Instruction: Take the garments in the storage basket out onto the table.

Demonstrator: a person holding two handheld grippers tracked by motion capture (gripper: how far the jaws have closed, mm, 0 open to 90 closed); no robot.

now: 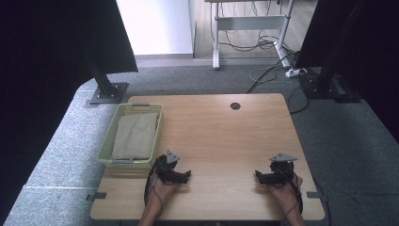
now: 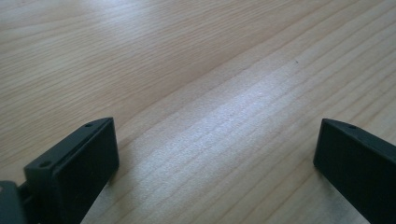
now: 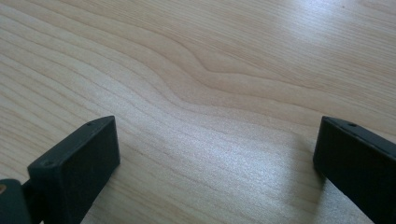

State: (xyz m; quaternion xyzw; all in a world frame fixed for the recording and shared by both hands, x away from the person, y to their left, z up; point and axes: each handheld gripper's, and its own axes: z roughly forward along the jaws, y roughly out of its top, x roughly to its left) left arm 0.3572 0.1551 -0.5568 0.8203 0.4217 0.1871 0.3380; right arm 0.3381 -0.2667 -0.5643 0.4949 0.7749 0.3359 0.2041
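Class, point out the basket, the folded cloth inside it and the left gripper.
basket (image 1: pixel 106 149): high view, left rim.
folded cloth (image 1: pixel 135 135): high view, its middle.
left gripper (image 1: pixel 187 175): high view, between its jaw tips.

Light wood table, not much on it

The table (image 1: pixel 221 136) has pale grain and a round cable hole (image 1: pixel 235 106) near the far edge. A green basket (image 1: pixel 106 150) sits at its left side, folded brown cloth (image 1: pixel 135 136) inside
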